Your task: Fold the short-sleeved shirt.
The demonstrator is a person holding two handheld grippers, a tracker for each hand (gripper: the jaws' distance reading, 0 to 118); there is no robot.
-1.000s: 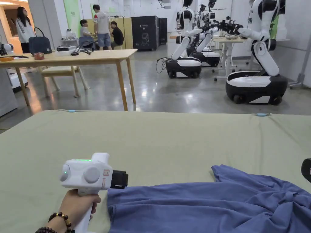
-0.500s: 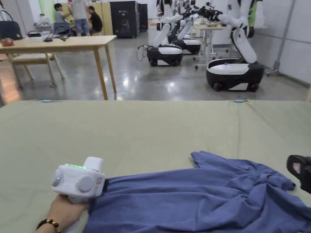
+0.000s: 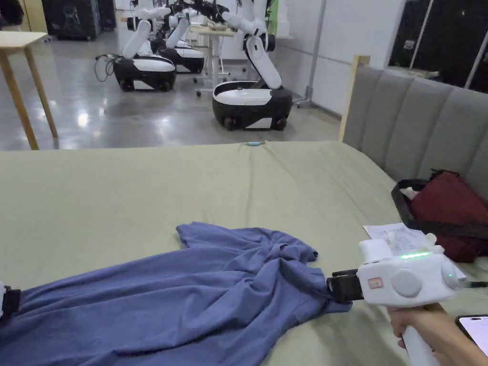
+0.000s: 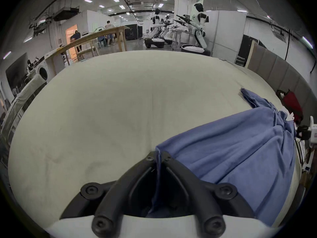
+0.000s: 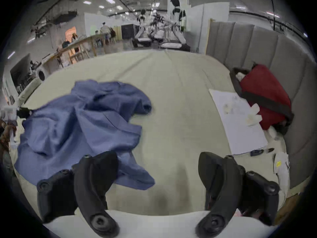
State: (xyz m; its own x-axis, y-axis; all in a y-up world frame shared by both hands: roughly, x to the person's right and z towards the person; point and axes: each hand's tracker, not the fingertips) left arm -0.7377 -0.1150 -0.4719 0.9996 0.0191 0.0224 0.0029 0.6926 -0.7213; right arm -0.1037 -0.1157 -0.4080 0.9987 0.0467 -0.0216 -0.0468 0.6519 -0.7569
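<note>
shirt (image 3: pixel 190 295) on bed (image 3: pixel 143 190), bag (image 3: pixel 448 209) right

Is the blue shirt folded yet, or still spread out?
Not folded: the blue shirt lies stretched and wrinkled across the bed, one sleeve bunched, its edge pinched in the left gripper.

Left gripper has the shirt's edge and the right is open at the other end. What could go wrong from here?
1. The right gripper is open with the blue shirt beside one jaw, not between them; closing now may miss the fabric.
2. The shirt is bunched at that end, so it may pinch several layers.
3. The papers and red bag lie close by; a wide swing could snag them.
</note>
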